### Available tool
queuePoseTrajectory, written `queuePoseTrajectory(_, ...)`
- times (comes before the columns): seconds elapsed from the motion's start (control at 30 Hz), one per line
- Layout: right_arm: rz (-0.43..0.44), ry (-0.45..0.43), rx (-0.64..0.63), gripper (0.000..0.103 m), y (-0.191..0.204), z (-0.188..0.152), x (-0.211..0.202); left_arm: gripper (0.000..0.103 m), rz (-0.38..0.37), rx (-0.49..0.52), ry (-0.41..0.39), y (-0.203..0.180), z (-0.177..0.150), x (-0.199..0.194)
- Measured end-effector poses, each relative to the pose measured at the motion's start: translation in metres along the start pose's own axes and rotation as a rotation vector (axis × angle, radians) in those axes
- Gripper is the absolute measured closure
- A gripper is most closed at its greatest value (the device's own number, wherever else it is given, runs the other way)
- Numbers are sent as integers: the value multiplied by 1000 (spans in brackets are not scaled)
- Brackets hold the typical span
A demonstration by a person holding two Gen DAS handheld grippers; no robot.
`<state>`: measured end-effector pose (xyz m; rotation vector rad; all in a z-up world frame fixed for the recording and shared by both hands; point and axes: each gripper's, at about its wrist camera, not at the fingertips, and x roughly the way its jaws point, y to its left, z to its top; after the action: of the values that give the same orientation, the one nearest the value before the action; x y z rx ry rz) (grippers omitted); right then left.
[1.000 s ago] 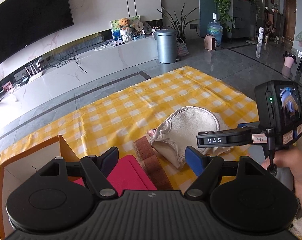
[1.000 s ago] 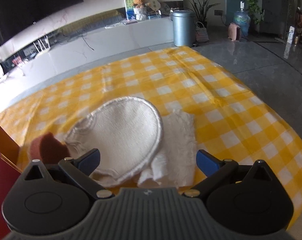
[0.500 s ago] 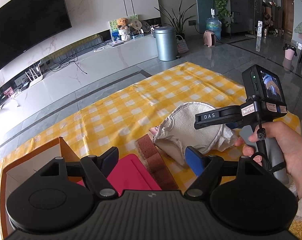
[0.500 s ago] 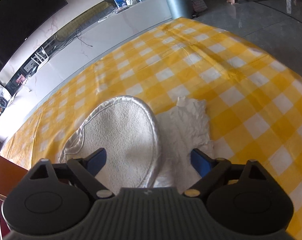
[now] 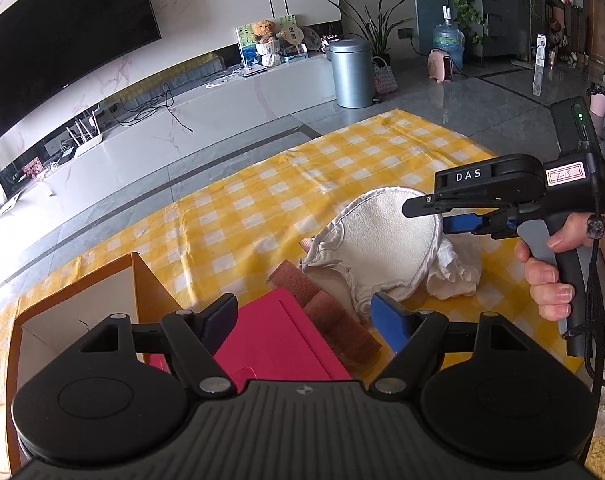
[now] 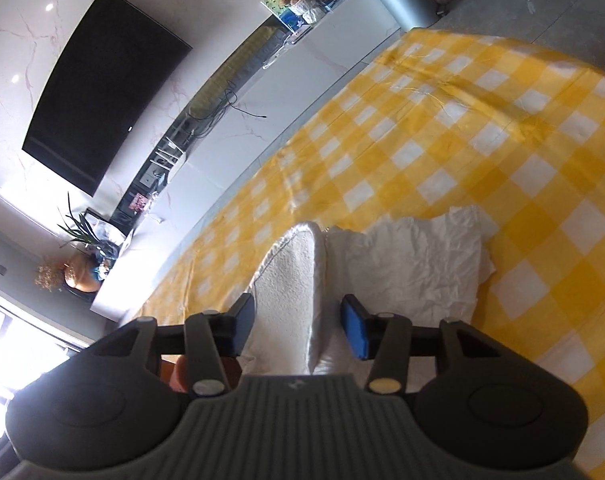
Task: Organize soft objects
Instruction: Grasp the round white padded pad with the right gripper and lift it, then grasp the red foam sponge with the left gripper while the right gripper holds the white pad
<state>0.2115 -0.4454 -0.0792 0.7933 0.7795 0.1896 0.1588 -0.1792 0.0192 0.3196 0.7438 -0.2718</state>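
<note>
A cream round pad with a satin rim [image 5: 386,244] lies on the yellow checked cloth [image 5: 262,208], over a crumpled white cloth [image 5: 458,268]. A brown sponge [image 5: 322,312] lies beside a pink item [image 5: 270,340] in an orange box [image 5: 82,300]. My right gripper [image 6: 298,328] is rolled on its side, with its jaws either side of the pad's raised edge [image 6: 290,280], partly closed and not clamped. It also shows in the left wrist view [image 5: 438,216]. My left gripper [image 5: 306,320] is open above the pink item.
The white cloth [image 6: 414,264] lies right of the pad in the right wrist view. A TV [image 5: 62,40], a low white console [image 5: 182,120] and a grey bin [image 5: 350,72] stand beyond the cloth on the tiled floor.
My right gripper has rolled onto its side and dropped to the pad, its jaws narrowing around the pad's edge. The left gripper has stayed in place.
</note>
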Motion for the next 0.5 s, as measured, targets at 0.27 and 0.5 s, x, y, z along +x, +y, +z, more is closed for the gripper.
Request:
queuePoseTrajectory(0.27,-117,-55,-24,46,7,3,-3,14,-1,2,13,-3,0,0)
queuePoseTrajectory(0.5,-117,-119,-48,45,4,15,-4,14,-12,19,21,-4,1,2)
